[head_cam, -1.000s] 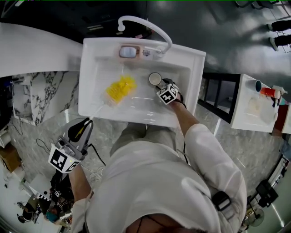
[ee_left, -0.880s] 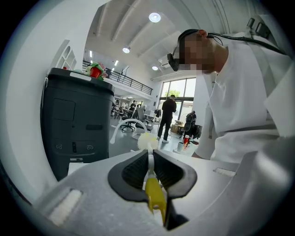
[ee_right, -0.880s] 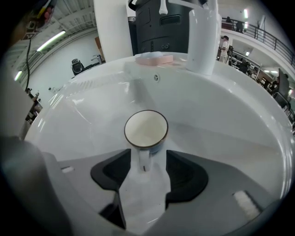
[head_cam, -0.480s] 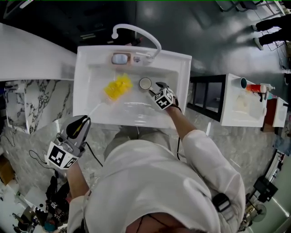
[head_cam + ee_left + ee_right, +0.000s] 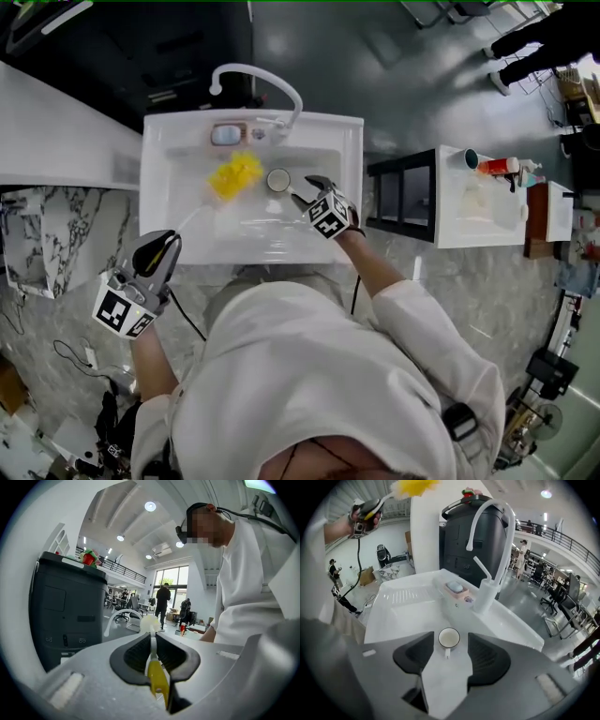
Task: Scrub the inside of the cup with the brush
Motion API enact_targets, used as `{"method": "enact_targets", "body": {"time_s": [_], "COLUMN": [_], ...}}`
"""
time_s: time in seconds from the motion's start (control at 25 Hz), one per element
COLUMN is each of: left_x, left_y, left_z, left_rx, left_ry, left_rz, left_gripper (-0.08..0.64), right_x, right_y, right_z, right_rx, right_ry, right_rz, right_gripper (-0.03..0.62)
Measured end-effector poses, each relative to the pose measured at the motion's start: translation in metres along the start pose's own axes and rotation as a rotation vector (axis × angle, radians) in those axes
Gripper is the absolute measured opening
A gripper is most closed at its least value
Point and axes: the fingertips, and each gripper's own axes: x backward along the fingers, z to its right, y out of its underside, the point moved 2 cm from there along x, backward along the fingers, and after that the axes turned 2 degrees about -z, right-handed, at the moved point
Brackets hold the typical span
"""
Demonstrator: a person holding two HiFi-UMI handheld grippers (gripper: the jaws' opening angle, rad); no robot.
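A small white cup (image 5: 278, 179) stands upright in the white sink (image 5: 347, 178), its handle toward my right gripper (image 5: 298, 190). In the right gripper view the cup (image 5: 449, 638) sits just beyond the gap of the right gripper (image 5: 447, 656). Its jaws are closing, wide apart and touching nothing. My left gripper (image 5: 161, 246) is shut on the brush handle (image 5: 157, 677) in front of the sink. The yellow brush head (image 5: 234, 173) hovers over the basin, left of the cup.
A curved white faucet (image 5: 258, 80) and a soap dish (image 5: 228, 135) sit on the sink's back rim. A white counter (image 5: 56, 131) lies to the left. A white shelf with bottles (image 5: 469, 202) stands to the right. People stand far off in the hall.
The head has moved, so the sink has slid left and looks smaller. The brush head has shifted toward the back of the basin, closer to the cup. The right gripper stays beside the cup.
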Motion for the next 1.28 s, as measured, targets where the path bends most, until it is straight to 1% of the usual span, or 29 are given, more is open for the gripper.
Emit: {"method": "enact_targets", "body": {"time_s": [0.12, 0.4, 0.52, 0.72, 1.0, 1.2, 1.28], "left_x": [-0.005, -0.019, -0.023, -0.028, -0.038, -0.039, -0.039], "left_y": [-0.002, -0.002, -0.004, -0.009, -0.009, -0.010, -0.012], "left_z": [0.001, 0.010, 0.011, 0.012, 0.018, 0.019, 0.019], "left_rx": [-0.005, -0.019, -0.027, -0.033, -0.046, -0.047, -0.048], "left_ry": [0.018, 0.064, 0.072, 0.078, 0.084, 0.084, 0.083], "left_rz": [0.009, 0.015, 0.022, 0.028, 0.021, 0.024, 0.023], "left_gripper": [0.046, 0.046, 0.046, 0.046, 0.046, 0.046, 0.046], "right_x": [0.028, 0.108, 0.143, 0.191, 0.241, 0.268, 0.276], "right_y": [-0.011, -0.049, -0.065, -0.083, -0.102, -0.113, -0.116], "right_z": [-0.001, -0.002, -0.002, 0.000, 0.002, -0.001, -0.002], "right_rx": [-0.001, -0.008, 0.001, 0.002, -0.040, -0.042, -0.036], "right_ry": [0.023, 0.082, 0.109, 0.146, 0.182, 0.212, 0.216], "right_rz": [0.051, 0.237, 0.315, 0.406, 0.555, 0.641, 0.666], "right_gripper": [0.225, 0.221, 0.218, 0.213, 0.201, 0.161, 0.155]}}
